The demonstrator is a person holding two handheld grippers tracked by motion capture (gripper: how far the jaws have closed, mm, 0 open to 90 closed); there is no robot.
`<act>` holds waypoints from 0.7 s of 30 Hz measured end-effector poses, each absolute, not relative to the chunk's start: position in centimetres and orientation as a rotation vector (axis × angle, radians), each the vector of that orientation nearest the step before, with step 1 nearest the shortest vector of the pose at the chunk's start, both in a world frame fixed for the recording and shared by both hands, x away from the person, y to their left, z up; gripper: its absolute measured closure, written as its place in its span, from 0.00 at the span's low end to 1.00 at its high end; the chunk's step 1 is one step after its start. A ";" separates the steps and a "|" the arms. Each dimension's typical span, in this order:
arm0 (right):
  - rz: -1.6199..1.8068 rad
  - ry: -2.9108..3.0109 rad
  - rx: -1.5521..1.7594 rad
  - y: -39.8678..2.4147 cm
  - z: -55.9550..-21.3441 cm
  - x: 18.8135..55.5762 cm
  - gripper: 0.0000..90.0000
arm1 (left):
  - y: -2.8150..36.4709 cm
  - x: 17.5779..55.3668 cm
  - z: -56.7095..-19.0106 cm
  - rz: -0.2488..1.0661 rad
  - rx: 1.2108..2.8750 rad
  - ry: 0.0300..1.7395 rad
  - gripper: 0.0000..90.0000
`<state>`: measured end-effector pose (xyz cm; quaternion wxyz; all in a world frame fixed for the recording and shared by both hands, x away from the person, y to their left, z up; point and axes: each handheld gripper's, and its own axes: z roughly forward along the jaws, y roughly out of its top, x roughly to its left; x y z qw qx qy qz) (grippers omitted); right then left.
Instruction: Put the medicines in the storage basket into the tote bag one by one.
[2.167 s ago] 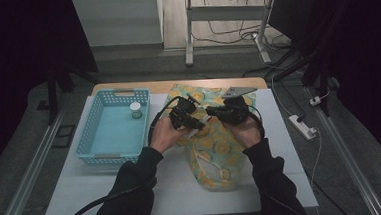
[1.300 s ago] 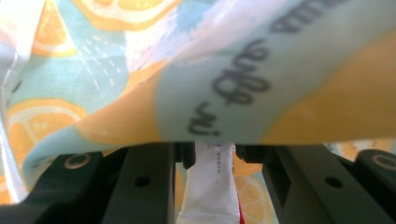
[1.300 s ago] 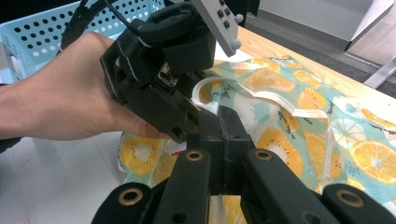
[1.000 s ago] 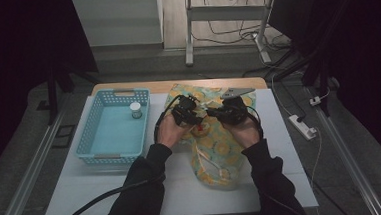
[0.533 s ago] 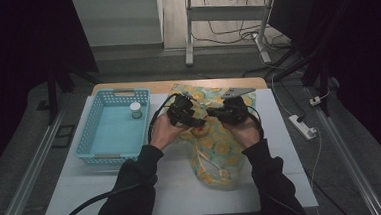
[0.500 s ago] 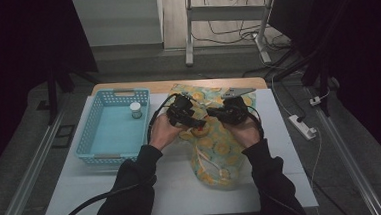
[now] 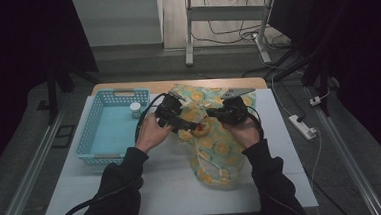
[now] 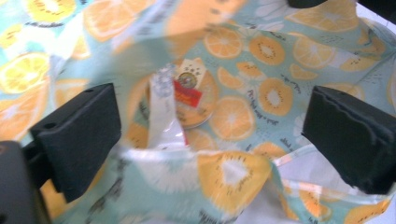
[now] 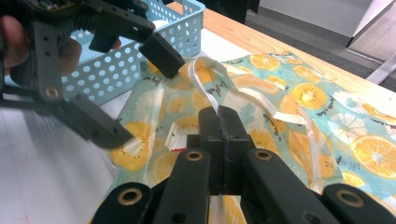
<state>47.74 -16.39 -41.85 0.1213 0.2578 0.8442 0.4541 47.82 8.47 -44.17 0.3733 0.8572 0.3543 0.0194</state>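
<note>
Over mid-table, the fruit-print bag (image 7: 216, 146) lies beside the blue basket (image 7: 110, 125). The right gripper (image 9: 218, 116) is clamped on its white handle (image 9: 261, 105); the left gripper (image 8: 210, 140) has just been spreading its jaws, nothing pinched, fabric loose between. Risk: the mouth sags shut, possibly over the blurry packet (image 8: 189, 95) inside, since only one side is held.

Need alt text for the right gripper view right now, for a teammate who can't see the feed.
The right gripper, jaws shut, pinches the white handle strap of a fruit-print bag lying on the white table. Across from it the left gripper hangs open over the bag's edge, its jaws having just been opening, in front of a blue basket.
</note>
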 end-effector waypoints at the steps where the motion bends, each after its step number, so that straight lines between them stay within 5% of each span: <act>1: 1.325 2.466 0.752 -16.4 -41.9 47.7 1.00 | 8.9 47.9 -44.2 0.049 2.185 0.917 0.02; 21: 1.316 2.467 0.752 -16.3 -42.0 47.8 1.00 | 17.8 48.5 -44.1 0.144 2.126 1.070 0.01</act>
